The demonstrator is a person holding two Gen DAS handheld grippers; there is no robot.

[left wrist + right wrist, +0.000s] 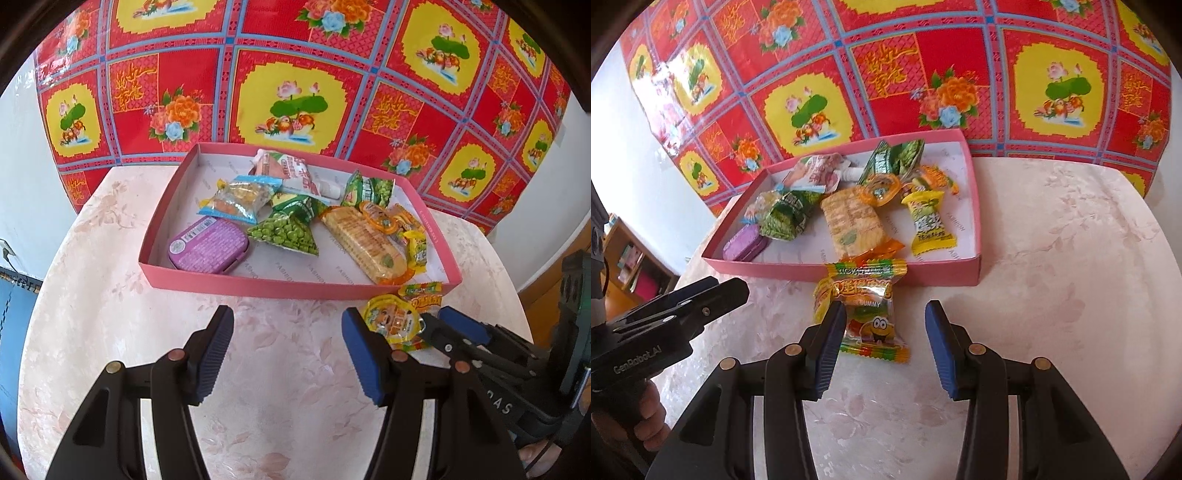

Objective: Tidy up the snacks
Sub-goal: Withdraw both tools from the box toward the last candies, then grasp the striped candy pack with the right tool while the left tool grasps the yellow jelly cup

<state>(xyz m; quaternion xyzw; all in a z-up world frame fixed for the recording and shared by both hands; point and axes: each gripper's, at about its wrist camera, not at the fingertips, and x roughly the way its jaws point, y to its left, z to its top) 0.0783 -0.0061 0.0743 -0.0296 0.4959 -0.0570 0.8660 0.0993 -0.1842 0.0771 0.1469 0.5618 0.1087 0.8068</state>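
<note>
Both hand-held grippers are hanging released over the bench: the right hand-held gripper is straddling a gummy packet, just before the pink box; the left hand-held gripper is gaping beside it.

Your right fingers covered the gummy packet's left edge, and the purple tin sat half hidden behind the pea bag.

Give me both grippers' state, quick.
Left gripper: open, holding nothing.
Right gripper: open, fingers either side of the gummy packet on the table, not gripping it.
</note>
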